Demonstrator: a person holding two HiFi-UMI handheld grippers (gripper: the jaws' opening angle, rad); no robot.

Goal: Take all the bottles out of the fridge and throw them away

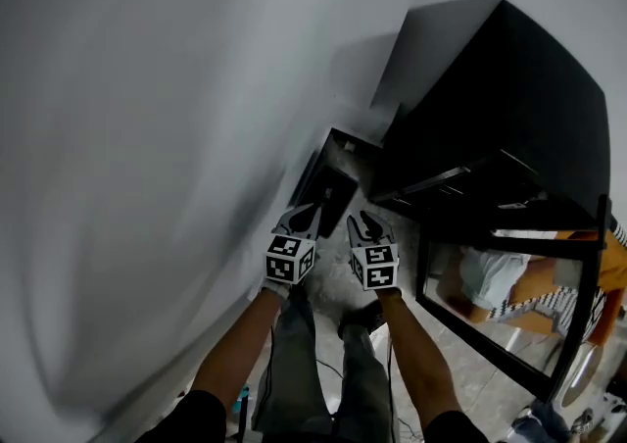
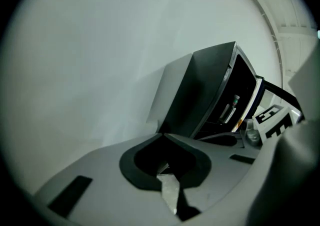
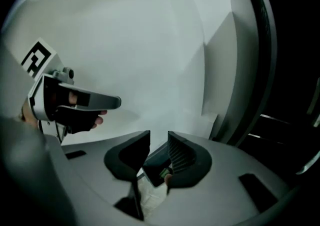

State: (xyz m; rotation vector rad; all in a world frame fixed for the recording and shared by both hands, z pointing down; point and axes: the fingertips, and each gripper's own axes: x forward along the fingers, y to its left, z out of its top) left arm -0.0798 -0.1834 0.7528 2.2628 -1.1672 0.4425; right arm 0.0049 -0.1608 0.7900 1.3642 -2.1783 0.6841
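The black fridge (image 1: 509, 108) stands open at the right, its glass door (image 1: 509, 304) swung toward me. In the left gripper view, bottles (image 2: 233, 107) stand on a shelf inside the fridge (image 2: 210, 95). A black bin (image 1: 330, 188) sits on the floor by the wall, just beyond both grippers. My left gripper (image 1: 302, 219) is shut with nothing in it; its jaw tips meet (image 2: 161, 134). My right gripper (image 1: 364, 225) is open, a narrow gap between its pads (image 3: 159, 150) and nothing in it. Through that gap shows the bin (image 3: 152, 162) with something green inside.
A white wall (image 1: 147, 137) fills the left side. My legs and feet (image 1: 362, 319) stand on the tiled floor below the grippers. The left gripper (image 3: 112, 101) shows at the left of the right gripper view, held by a gloved hand.
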